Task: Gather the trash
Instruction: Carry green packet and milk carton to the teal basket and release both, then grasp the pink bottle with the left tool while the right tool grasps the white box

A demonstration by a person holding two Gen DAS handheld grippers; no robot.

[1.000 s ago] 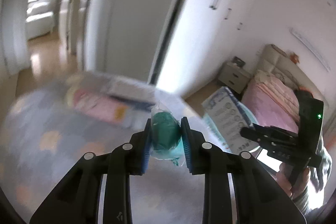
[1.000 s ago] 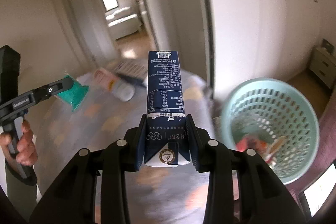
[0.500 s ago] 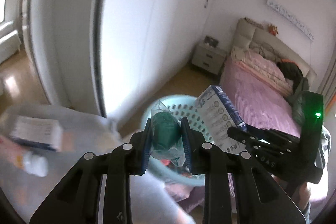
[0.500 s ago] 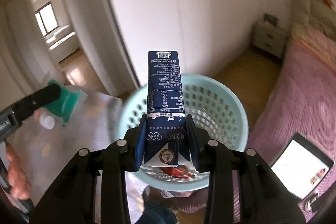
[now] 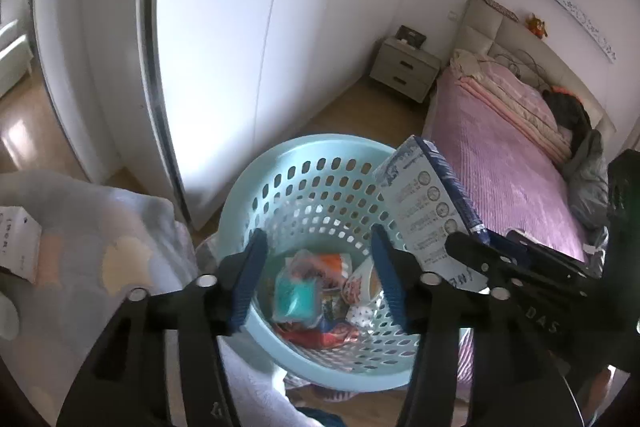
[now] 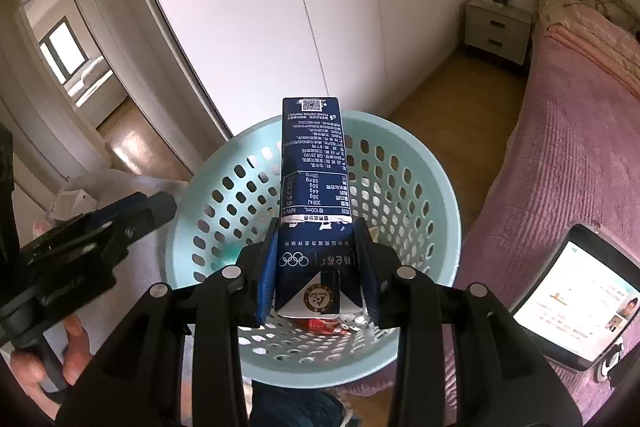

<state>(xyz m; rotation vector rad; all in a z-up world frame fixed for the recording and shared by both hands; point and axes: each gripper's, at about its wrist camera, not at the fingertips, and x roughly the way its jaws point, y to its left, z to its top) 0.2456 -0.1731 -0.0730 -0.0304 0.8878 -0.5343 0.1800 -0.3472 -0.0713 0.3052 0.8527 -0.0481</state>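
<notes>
The pale blue perforated basket stands on the wood floor, bounded by the white wardrobe doors behind it, the pink-covered bed on one side and a patterned cloth surface on the other. Its round mouth faces up and is unobstructed across most of its width. A strip of bare floor runs between wardrobe and bed toward the nightstand.

The left gripper hangs above the basket mouth with its blue-padded fingers spread wide and nothing between them. Directly below, on the basket bottom, lies a teal packet in clear wrap among other wrappers (red, orange and white; individual items cannot be told apart).

The right gripper is clamped on a dark blue drink carton, gripped near one end, the long body extending forward over the basket opening. A lit tablet screen lies on the bed edge beside the basket.

The basket base is cut off by the gripper bodies in both views. A white box at the left frame edge of the left wrist view is only partly visible.
</notes>
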